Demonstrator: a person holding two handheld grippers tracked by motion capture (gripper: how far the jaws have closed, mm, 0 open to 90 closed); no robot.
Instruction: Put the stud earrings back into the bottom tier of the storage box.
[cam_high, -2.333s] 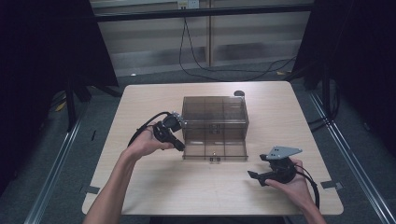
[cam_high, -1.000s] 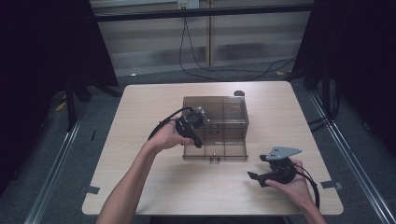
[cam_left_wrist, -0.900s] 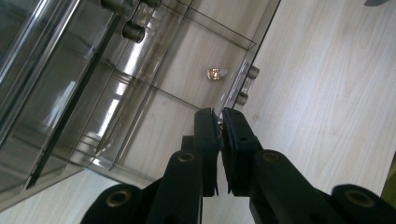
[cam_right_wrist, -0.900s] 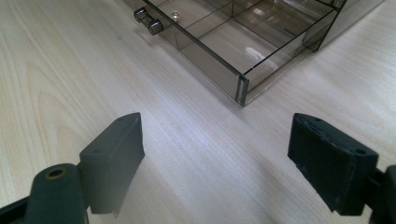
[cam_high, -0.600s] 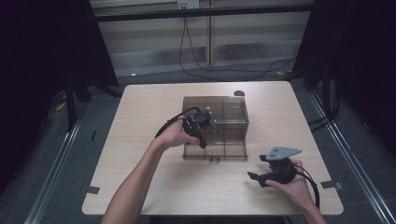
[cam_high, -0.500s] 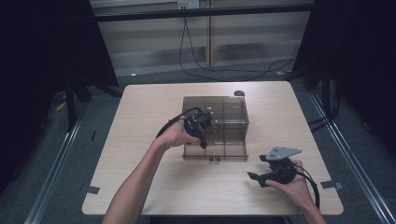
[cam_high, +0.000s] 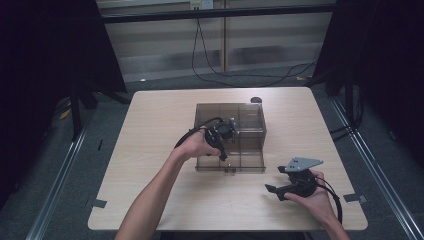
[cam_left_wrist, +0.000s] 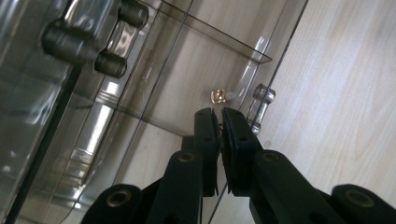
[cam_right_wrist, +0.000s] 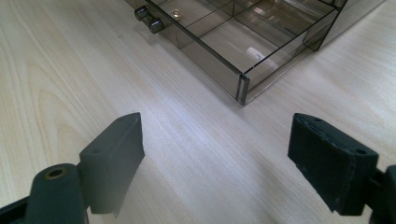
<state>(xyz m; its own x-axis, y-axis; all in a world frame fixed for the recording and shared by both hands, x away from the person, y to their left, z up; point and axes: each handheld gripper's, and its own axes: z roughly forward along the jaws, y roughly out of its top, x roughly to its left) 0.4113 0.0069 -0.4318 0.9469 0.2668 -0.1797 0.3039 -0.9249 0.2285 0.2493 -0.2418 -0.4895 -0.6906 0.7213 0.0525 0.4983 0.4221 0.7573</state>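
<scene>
Hovering mid-frame over the smoky box (cam_high: 230, 137), the left gripper (cam_left_wrist: 219, 121) has jaws nearly closed, holding nothing. Lower right, the right gripper (cam_high: 272, 190) gapes wide over bare table (cam_high: 150, 130).

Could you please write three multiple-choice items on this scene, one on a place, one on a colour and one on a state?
1. Where is the left gripper?
A. Over the box
B. On the floor
C. At the table's far right corner

2. What colour is the plastic drawer box?
A. Opaque white
B. Smoky transparent grey
C. Bright red

3. How do the right gripper's jaws stand?
A. Wide apart
B. Pressed together
C. Clamped on a knob

Answers:
1 A: the high view shows the hand holding it above the box's left part.
2 B: the wooden table shows through its tinted walls.
3 A: the right gripper view shows bare table between the two jaws.
</scene>
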